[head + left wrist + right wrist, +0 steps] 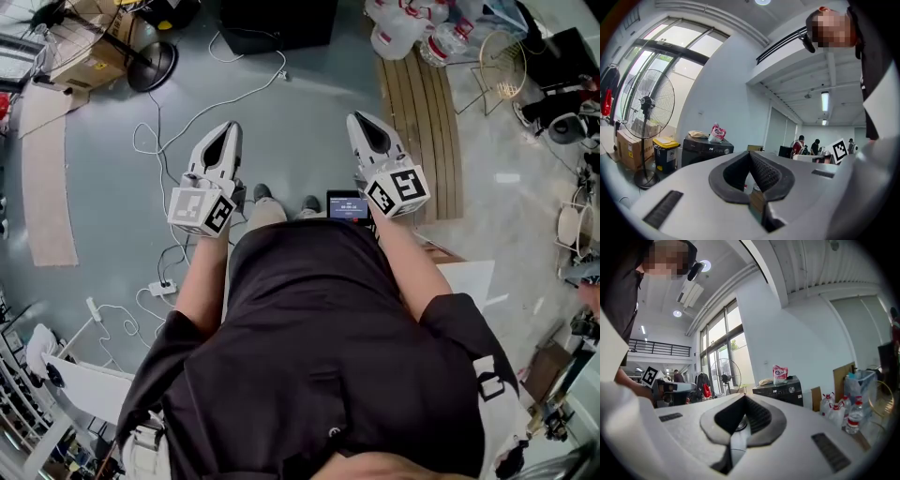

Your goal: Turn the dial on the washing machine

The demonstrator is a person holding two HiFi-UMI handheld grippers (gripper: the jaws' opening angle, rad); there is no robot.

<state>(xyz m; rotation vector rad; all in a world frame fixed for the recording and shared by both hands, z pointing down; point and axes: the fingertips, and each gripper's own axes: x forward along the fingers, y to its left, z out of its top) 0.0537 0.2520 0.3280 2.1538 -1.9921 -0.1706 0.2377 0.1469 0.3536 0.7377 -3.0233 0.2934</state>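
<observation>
No legible text (the washing machine [783, 392] panel print blurs).

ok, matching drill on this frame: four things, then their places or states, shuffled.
1 pink plastic bag
2 yellow-lidded dark bin
3 clear plastic water bottles
4 right claw

A shut, nothing in it
B on the dark washing machine
C floor, right of that machine, right gripper view
D between tall metal floor fan and that machine

Pairs: 1-B, 2-D, 3-C, 4-A
</observation>
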